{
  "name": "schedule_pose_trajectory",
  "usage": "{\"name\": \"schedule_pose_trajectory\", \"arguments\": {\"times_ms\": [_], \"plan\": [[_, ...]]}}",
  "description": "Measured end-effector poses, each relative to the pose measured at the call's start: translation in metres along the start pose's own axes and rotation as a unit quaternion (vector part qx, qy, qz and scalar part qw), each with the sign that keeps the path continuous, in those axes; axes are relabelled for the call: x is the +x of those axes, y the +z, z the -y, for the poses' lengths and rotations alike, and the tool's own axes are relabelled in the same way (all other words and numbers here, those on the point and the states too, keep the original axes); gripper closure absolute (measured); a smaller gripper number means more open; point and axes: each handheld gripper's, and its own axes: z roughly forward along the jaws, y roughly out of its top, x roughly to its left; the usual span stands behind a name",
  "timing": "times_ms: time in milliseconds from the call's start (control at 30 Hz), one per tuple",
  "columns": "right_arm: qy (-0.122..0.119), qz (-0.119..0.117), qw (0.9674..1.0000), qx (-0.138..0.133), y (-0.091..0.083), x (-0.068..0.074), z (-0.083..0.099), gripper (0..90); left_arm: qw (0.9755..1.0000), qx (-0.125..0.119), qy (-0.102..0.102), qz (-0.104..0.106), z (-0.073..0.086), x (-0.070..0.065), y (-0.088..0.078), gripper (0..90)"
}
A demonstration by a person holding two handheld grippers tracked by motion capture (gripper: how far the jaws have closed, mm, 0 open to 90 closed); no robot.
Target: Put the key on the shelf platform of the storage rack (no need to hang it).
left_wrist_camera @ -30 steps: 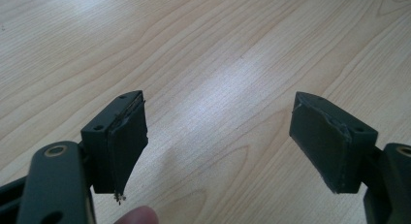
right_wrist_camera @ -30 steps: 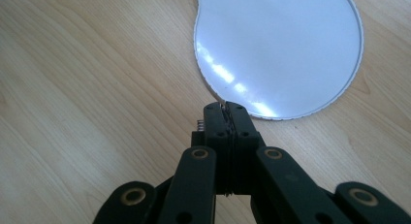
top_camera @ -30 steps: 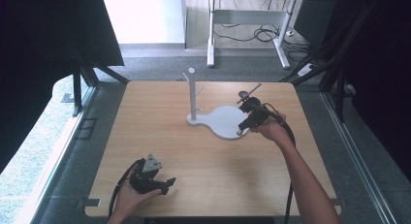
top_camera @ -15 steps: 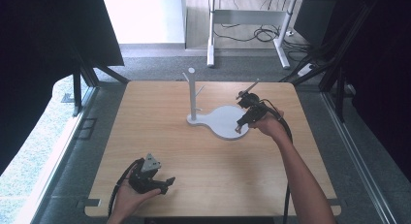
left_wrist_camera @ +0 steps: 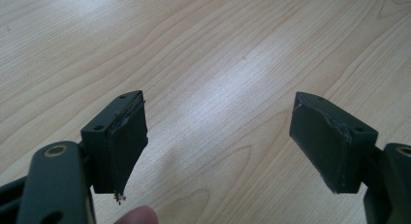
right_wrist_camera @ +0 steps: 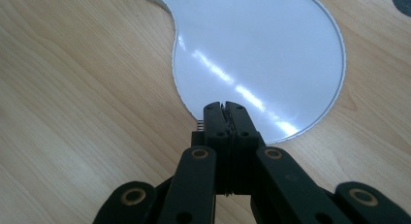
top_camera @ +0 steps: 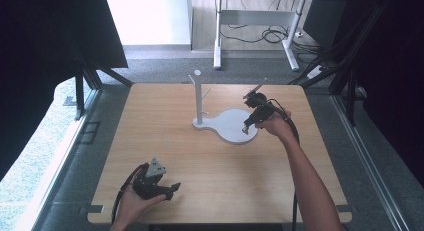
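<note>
My right gripper (top_camera: pixel 246 127) hangs over the near right edge of the white stand base (top_camera: pixel 231 125), tilted down toward it. In the right gripper view its 2 fingers (right_wrist_camera: pixel 214 118) are pressed flat together with nothing I can make out between them, their tips (right_wrist_camera: pixel 225 107) over the rim of the glossy round plate; whether they actually touch the plate I cannot tell from here. That base is a flat white piece, round on the right and narrowing to a small lobe on the left, lying a little past the middle of the wooden surface (top_camera: pixel 165 131). From the small lobe a white post (top_camera: pixel 198 96) rises upright, with short pegs branching off near the top.

My left gripper (top_camera: pixel 172 188) sits low at the near left part of the surface, well apart from the stand, held in my left hand (top_camera: pixel 132 206). In the left gripper view its 2 fingers (left_wrist_camera: pixel 123 136) stand wide apart, bare wood between them and nothing held. A fingertip (left_wrist_camera: pixel 138 216) of mine shows at the bottom edge there.
</note>
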Motion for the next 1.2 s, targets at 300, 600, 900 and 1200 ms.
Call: {"name": "schedule_pose_trajectory", "arguments": {"times_ms": [300, 600, 900, 1200], "plan": [[0.002, 0.001, 1.0, 0.004, 0.005, -0.003, -0.01, 89.8, 1.0, -0.001, 0.0, 0.0, 0.0, 0.001, -0.001, 21.6], [0.003, 0.002, 0.9999, 0.011, 0.013, -0.007, -0.021, 89.8, 1.0, -0.003, -0.004, -0.001, 0.0, 0.002, -0.002, 21.6], [0.003, 0.004, 0.9998, 0.017, 0.017, -0.009, -0.033, 89.8, 1.0, -0.005, -0.006, 0.001, 0.001, 0.003, -0.002, 21.6], [0.009, 0.002, 0.9997, 0.021, 0.029, -0.013, -0.044, 89.8, 0.9999, -0.007, -0.012, -0.003, 0.003, 0.007, -0.005, 21.6]]}}
